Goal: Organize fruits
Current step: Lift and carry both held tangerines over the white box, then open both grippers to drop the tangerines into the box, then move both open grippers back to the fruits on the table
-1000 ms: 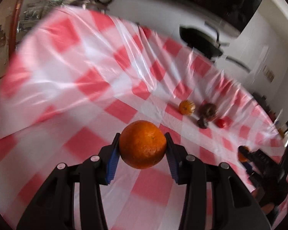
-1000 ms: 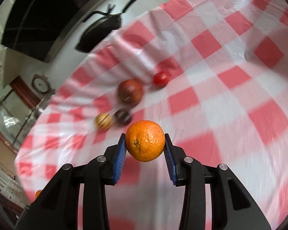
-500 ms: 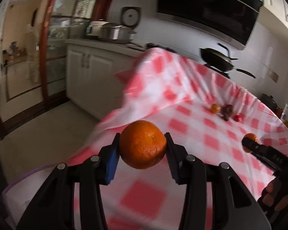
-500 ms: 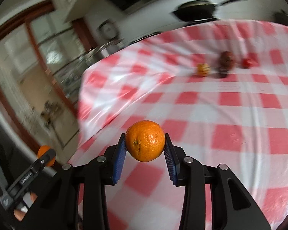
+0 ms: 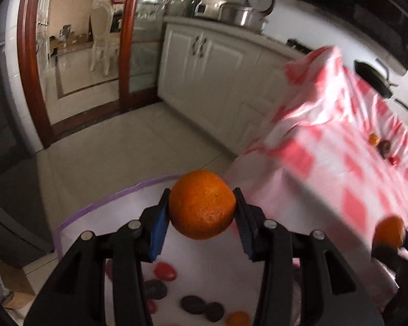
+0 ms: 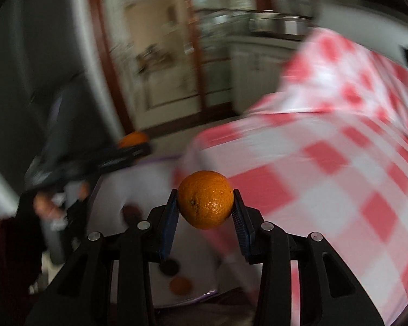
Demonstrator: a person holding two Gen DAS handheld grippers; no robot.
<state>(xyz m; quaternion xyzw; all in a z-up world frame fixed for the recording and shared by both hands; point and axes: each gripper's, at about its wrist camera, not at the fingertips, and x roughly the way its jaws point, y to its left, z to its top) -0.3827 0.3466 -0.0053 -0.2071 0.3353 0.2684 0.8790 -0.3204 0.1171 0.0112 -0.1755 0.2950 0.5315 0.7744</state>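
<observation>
- While both hands hang beside the surface's edge, the left gripper (image 5: 202,207) has its fingers clamped on a round orange fruit (image 5: 202,204).
- Right gripper (image 6: 205,203) pinches a smaller orange (image 6: 205,199), stem dimple facing the camera.
- Below: white purple-rimmed container (image 5: 100,203) with dark and red fruits.
- Beyond: red-and-white checked tablecloth (image 5: 340,146).

Left claw (image 5: 202,207), right claw (image 6: 205,199): both clamped, angled down.

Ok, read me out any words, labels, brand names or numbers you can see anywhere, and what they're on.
None can be read.
Appliances on the counter: any markings are too small to read.
Left tool, right tool and both oranges: no print in view.
</observation>
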